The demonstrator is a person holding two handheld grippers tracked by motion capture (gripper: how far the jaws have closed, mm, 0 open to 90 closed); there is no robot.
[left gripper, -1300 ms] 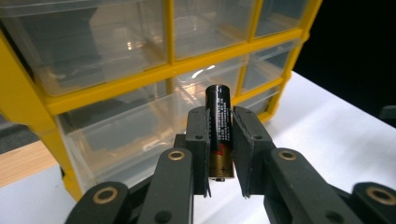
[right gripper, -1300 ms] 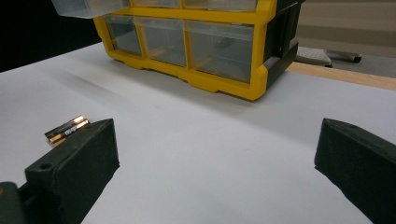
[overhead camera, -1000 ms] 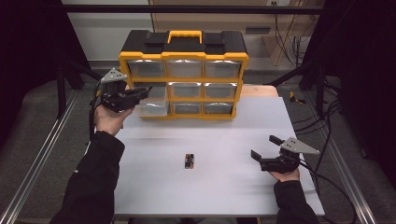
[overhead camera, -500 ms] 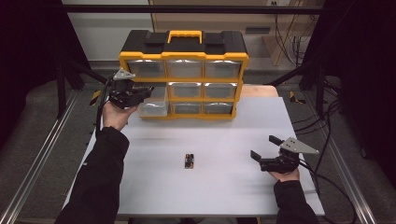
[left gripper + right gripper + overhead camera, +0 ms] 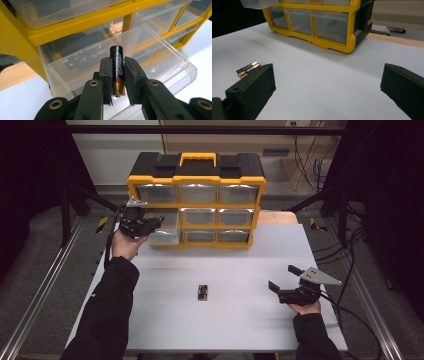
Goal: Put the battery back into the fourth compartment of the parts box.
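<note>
While its print is unreadable, left tongs point(image 5: 117, 82) clamp battery point(image 5: 117, 67).

The battery point(image 5: 117, 71) has its lower sides covered by the left gripper point(image 5: 117, 82)'s pads. Two more batteries point(image 5: 248, 68) sit partly behind the right gripper point(image 5: 329, 82), whose jaws run off the bottom edge. The open drawer point(image 5: 259, 3) is cut by the top edge.
</note>
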